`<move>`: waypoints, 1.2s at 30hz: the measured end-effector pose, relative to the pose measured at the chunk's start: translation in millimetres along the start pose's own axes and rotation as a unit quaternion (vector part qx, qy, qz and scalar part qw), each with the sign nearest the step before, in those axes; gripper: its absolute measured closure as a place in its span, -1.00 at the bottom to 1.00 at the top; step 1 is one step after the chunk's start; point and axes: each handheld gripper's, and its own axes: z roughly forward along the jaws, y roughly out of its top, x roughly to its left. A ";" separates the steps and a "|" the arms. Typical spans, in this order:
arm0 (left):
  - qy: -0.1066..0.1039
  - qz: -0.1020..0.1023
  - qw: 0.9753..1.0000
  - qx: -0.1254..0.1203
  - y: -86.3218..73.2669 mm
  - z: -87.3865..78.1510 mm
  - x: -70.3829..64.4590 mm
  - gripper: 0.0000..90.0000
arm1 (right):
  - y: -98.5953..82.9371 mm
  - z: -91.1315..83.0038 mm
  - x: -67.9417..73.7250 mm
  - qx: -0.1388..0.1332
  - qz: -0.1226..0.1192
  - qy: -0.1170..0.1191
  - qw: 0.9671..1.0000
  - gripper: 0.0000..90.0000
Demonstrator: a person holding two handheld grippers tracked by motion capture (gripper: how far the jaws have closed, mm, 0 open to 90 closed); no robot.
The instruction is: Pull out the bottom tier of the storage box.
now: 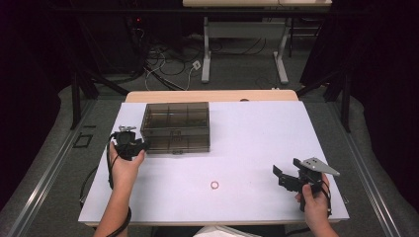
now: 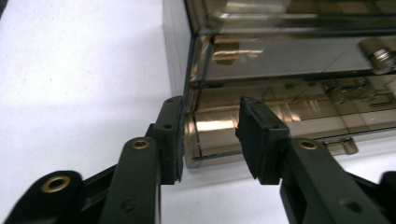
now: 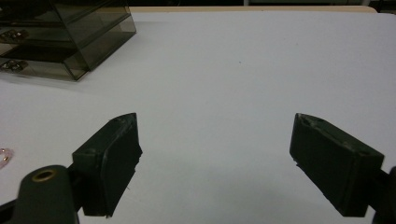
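- Nearest the high camera, the right tongs [image 1: 288, 174] sit at about 4 o'clock on the white counter [image 1: 247, 133], jaws spread wide over bare surface.
- A small ring [image 1: 214, 184] lies at 6 o'clock, well apart from both tongs.
- The left tongs [image 2: 210, 135] at 9 o'clock are narrowed around the front-left corner of the smoky plastic compartment box [image 1: 176, 127]; one jaw touches its side, the other sits on its front face.
- Whether they truly clamp it, I cannot tell.
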 end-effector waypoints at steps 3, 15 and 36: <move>0.001 -0.003 1.000 0.010 -1.1 2.9 1.6 0.45 | 0.0 -0.1 -0.1 0.001 -0.001 0.001 1.000 -0.66; 0.016 -0.003 1.000 0.026 -3.0 14.4 0.0 0.58 | -0.7 1.1 0.7 0.005 -0.002 0.002 1.000 -0.66; 0.016 -0.017 0.999 0.044 -3.2 19.6 1.0 0.81 | -1.2 2.0 1.6 0.009 -0.007 0.003 1.000 -0.66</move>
